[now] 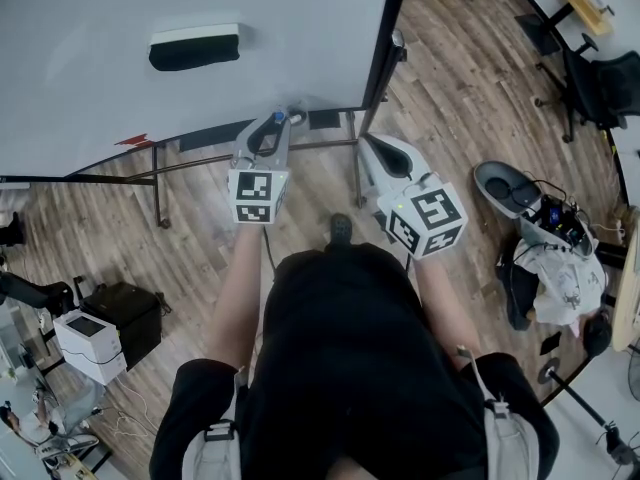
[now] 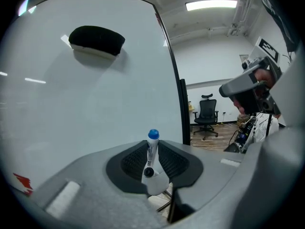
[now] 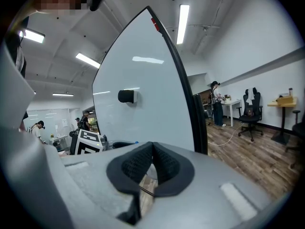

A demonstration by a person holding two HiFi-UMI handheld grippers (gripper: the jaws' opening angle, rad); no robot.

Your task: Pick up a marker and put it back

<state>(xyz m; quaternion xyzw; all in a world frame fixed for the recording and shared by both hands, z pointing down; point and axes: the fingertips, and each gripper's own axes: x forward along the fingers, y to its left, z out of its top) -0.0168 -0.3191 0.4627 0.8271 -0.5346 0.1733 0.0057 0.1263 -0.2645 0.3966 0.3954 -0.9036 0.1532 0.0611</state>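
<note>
Left gripper view gives us the left gripper with its fingers clamped on the marker, blue cap pointing out toward the whiteboard, below the eraser; whether the cap touches the board we cannot tell. Our right gripper, nearby, has its fingers pressed together, empty.

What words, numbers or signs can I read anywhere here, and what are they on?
No words or numbers can be read.
Marker: dark print on its barrel, too small and blurred.
Whiteboard: a small red mark near its lower edge, illegible.
Cube on the left gripper and cube on the right gripper: black-and-white square patterns, no letters.
</note>
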